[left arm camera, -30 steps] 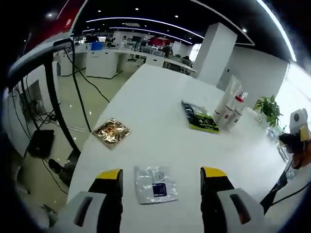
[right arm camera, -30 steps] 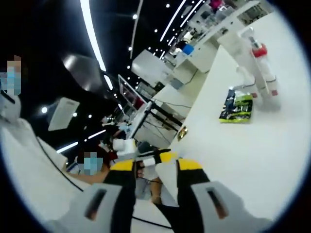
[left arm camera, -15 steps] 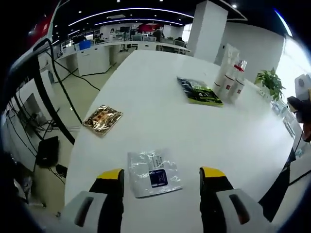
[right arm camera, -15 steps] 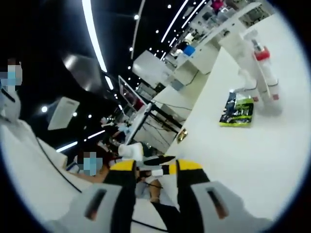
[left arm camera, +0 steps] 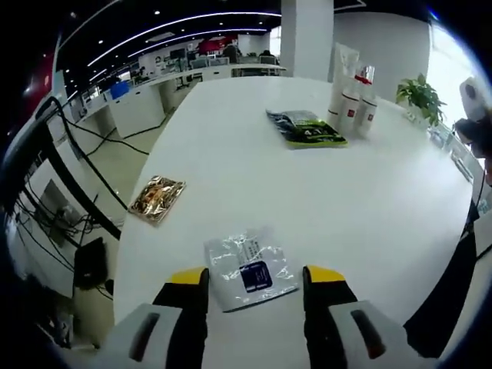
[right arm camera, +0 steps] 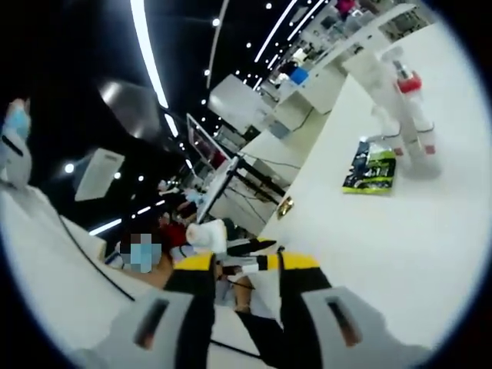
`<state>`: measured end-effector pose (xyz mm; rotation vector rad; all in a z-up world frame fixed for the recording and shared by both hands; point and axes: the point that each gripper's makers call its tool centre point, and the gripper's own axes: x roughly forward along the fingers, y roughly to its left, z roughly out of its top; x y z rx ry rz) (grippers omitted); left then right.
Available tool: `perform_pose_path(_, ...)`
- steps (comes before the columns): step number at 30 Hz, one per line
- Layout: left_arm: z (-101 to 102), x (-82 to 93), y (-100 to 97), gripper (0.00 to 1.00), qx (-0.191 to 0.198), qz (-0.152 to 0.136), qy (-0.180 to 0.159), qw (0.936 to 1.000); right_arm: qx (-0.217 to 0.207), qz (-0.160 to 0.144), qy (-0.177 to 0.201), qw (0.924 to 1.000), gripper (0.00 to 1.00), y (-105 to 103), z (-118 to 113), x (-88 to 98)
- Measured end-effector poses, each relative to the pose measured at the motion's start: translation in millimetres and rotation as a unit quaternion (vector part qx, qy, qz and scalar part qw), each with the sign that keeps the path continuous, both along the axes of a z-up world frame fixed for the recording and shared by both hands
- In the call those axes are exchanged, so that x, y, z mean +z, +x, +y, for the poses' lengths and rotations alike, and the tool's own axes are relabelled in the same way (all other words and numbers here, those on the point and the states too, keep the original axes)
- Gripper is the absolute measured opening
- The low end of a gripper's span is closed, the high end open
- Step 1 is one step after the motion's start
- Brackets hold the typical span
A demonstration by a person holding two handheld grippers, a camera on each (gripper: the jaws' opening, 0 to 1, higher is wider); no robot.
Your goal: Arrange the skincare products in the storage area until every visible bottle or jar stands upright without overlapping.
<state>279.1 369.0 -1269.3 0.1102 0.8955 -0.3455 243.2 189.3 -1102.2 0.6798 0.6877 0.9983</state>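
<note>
Left gripper (left arm camera: 255, 277): fingers spread apart, grasping nothing, hovering low over the near edge of the white bench (left arm camera: 369, 200). A clear plastic sachet with a dark blue label (left arm camera: 250, 268) lies flat on the bench between and just beyond the fingertips; contact with them cannot be determined. A gold foil packet (left arm camera: 157, 198) lies flat near the bench's left edge. A green-and-black flat pouch (left arm camera: 306, 127) lies toward the far end, and just beside it, at the far right, a cluster of white skincare bottles with red markings (left arm camera: 352, 101) stands upright, close together. A potted green plant (left arm camera: 420, 94) stands beyond the cluster at the far right edge.

Right gripper (right arm camera: 241, 265): fingers parted by a narrow gap, empty, held off the bench edge. In the right gripper view the bottle cluster (right arm camera: 406, 117) stands upright near the far end, the pouch (right arm camera: 369, 168) flat beside it, well apart from the gripper.
</note>
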Motion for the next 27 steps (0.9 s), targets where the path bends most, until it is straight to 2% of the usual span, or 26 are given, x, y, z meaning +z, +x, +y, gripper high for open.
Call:
perform_pose_path(2,-1.0,-0.9,-4.9,0.42,0.003,0.019,-0.003,0.9998,0.003,0.001,-0.001,1.0,0.3,-0.5,0.7,0.3)
perform_pose_path(9,-0.6,-1.7,7.5,0.41,0.004,0.023,0.0,0.9997,0.006,-0.006,0.002,1.0,0.3,3.2,1.7,9.6)
perform_pose_path(11,-2.2,-0.7,10.5,0.41,0.028,0.026,-0.02,0.9991,0.011,-0.008,0.001,0.9999,0.3,3.0,2.1,9.0)
perform_pose_path(15,-2.7,0.2,11.8,0.41,0.023,0.023,-0.03,0.999,0.009,-0.005,-0.006,0.9999,0.3,3.6,1.3,4.0)
perform_pose_path(18,-1.2,4.3,14.4,0.41,0.032,0.014,-0.043,0.9984,0.0,-0.005,0.004,1.0,0.3,3.3,2.7,7.6)
perform_pose_path(22,-5.5,11.5,15.5,0.41,0.05,0.003,-0.071,0.9962,0.006,0.0,0.004,1.0,0.3,0.3,7.4,2.9)
perform_pose_path(27,-13.8,24.9,16.4,0.41,0.03,-0.015,-0.081,0.9962,0.007,0.004,0.005,1.0,0.3,8.0,12.2,0.0)
